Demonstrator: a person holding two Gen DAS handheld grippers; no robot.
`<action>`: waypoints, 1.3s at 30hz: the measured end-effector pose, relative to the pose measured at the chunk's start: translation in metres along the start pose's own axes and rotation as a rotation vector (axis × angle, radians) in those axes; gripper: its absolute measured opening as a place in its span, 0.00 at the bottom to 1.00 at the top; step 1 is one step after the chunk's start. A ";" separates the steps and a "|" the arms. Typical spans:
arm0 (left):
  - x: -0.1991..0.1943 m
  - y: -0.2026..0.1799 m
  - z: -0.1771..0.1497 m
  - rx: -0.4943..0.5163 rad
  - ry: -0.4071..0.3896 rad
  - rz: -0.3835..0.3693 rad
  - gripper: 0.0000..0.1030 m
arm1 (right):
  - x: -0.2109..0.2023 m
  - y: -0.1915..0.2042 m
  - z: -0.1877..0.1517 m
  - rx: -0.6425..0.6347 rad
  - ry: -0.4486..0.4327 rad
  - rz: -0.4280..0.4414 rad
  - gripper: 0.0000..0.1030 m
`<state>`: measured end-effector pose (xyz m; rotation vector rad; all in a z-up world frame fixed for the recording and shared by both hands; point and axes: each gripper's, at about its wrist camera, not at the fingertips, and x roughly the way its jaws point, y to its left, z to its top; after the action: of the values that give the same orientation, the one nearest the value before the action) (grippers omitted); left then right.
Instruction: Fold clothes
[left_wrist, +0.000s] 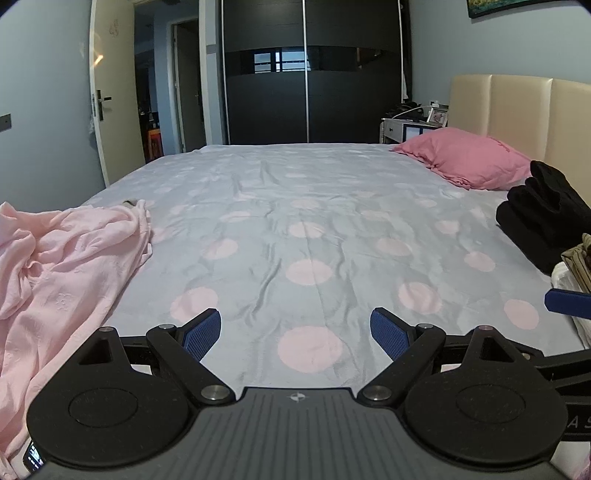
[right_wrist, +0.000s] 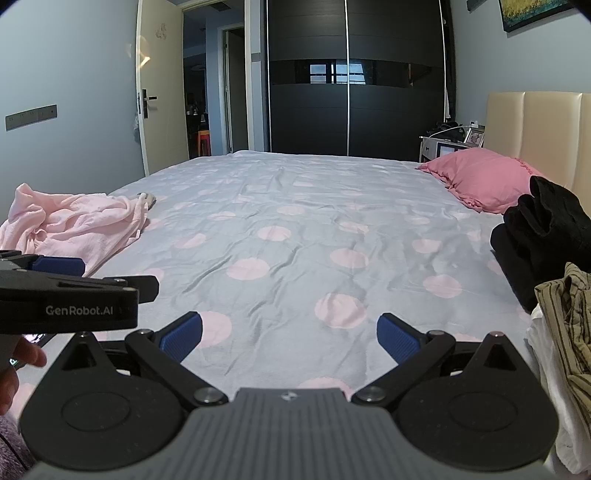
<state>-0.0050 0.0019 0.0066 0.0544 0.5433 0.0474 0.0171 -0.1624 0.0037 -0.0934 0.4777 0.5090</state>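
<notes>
Left wrist view: left tool (left_wrist: 295, 334) gaping over bed (left_wrist: 295, 221), holding nothing.

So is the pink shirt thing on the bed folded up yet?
Not yet. The pink garment lies crumpled in loose wrinkles on the bed, and neither hand-held gripper touches it.

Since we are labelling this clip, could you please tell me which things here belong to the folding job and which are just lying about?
For the job:
pink garment, crumpled
black clothes, stacked
striped garment
white cloth
left gripper, open
right gripper, open

Lying about:
pillow
bedsheet
wardrobe
nightstand
door
</notes>
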 end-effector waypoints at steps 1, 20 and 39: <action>-0.001 -0.001 0.000 0.002 -0.004 -0.001 0.86 | 0.000 0.000 0.000 0.000 0.000 0.000 0.99; -0.001 0.004 0.002 0.011 -0.016 -0.022 0.86 | 0.001 -0.001 -0.003 -0.014 -0.001 0.003 0.99; -0.002 0.010 0.006 0.000 0.011 -0.014 0.86 | 0.001 0.001 -0.004 -0.026 -0.004 0.009 0.99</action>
<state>-0.0038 0.0112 0.0138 0.0504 0.5543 0.0342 0.0159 -0.1623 0.0003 -0.1153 0.4680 0.5244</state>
